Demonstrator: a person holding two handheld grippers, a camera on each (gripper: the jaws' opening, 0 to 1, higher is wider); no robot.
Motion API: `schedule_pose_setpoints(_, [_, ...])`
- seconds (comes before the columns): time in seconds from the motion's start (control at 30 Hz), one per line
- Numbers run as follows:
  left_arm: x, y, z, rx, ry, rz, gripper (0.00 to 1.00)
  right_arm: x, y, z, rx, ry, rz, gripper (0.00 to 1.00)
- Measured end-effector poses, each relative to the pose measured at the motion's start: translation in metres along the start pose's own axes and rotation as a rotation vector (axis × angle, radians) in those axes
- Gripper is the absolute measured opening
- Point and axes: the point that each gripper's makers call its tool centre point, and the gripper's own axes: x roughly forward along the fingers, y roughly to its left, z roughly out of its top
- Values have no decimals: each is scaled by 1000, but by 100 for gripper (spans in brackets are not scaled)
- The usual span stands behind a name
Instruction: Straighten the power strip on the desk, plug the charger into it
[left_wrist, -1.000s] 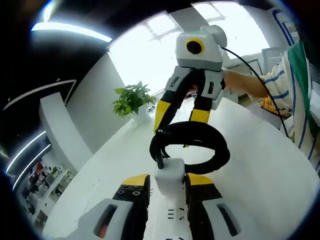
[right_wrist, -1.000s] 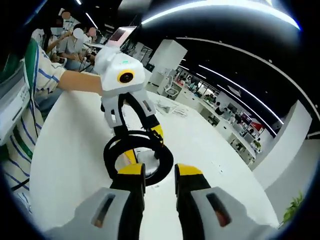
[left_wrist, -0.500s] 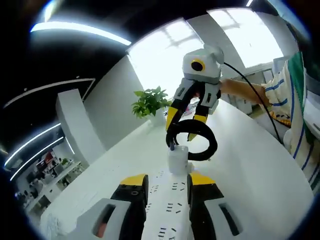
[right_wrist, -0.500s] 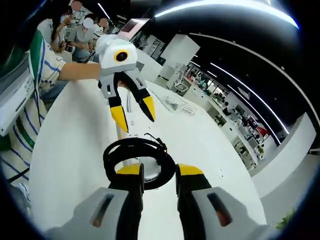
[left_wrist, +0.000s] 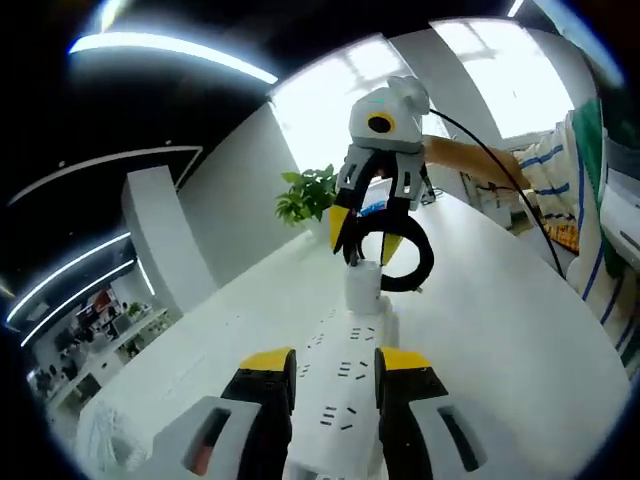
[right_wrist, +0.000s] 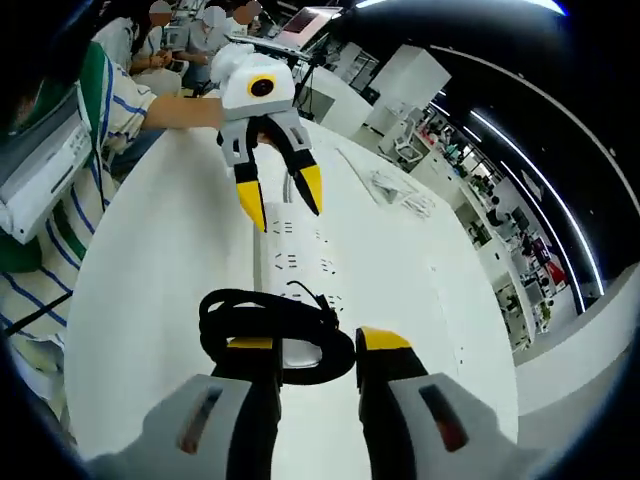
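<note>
Left tool (left_wrist: 325, 372) straddles power strip (left_wrist: 345, 400), lengthwise toward right tool (left_wrist: 366, 232).

A long white table (right_wrist: 150, 290) with a rounded edge carries a white power strip (right_wrist: 285, 262) lying flat along its middle. A white charger (left_wrist: 362, 287) wrapped in a coiled black cable (right_wrist: 275, 325) sits on one end of the strip. A potted green plant (left_wrist: 308, 195) stands at the table's far end, and papers (right_wrist: 390, 188) lie off to one side.
</note>
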Motion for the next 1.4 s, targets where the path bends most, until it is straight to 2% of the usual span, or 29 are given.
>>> schedule_pose_setpoints(0.07, [-1, -2, 0, 1, -2, -4, 31, 3, 3, -1, -25, 28, 32, 27])
schedule_pose_setpoints(0.17, [1, -3, 2, -40, -28, -1, 31, 5, 5, -5, -52, 71, 65, 27])
schedule_pose_setpoints(0.37, [4, -3, -5, -57, -8, 9, 31, 11, 6, -6, -48, 104, 122, 27])
schedule_pose_setpoints(0.6, [3, 2, -7, -50, -2, 23, 35, 16, 11, -9, -90, 150, 161, 26])
schedule_pose_setpoints(0.73, [0, 4, -7, -39, -5, 29, 35, 17, 15, -9, -69, 171, 202, 23])
schedule_pose_setpoints(0.97, [-6, 8, -8, -55, -25, 14, 34, 20, 17, -11, -71, 225, 240, 23])
schedule_pose_setpoints(1.1, [-9, 9, -12, -58, -16, 20, 34, 25, 19, -12, -57, 227, 255, 24])
schedule_pose_setpoints(1.4, [-8, -1, -14, -37, 0, 5, 34, 28, 20, -13, -57, 279, 287, 23])
